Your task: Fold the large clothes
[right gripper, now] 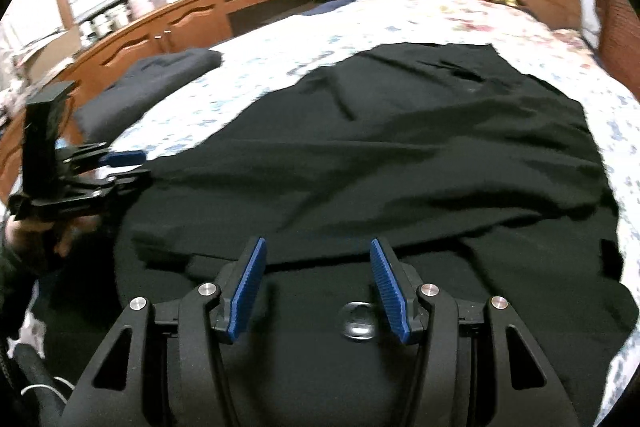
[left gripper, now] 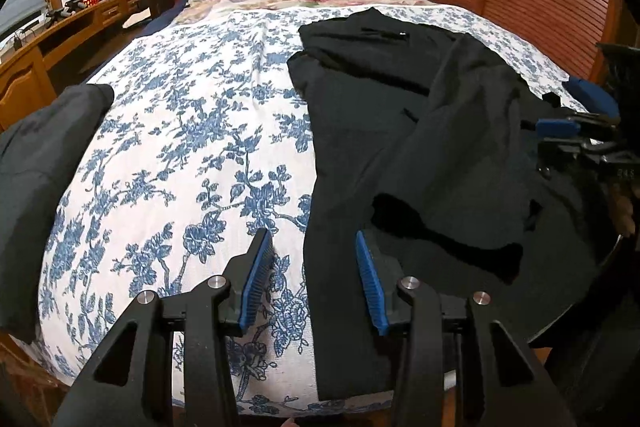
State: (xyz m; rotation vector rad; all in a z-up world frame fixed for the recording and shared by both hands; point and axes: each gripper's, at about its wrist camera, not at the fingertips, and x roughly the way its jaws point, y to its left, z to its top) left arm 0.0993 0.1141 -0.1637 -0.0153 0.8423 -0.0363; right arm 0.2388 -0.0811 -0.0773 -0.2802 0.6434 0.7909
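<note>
Your black garment lies rumpled on the bed; a folded dark garment lies far left. Both tongs gape empty.

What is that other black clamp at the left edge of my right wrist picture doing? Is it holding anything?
Observer: No. The left wrist view shows the left gripper open and empty, with the near left edge of the black garment below it.
Operator: What's printed on the sheet? It's blurred for me.
Observer: Blue flowers and leaves on the white bed sheet.
</note>
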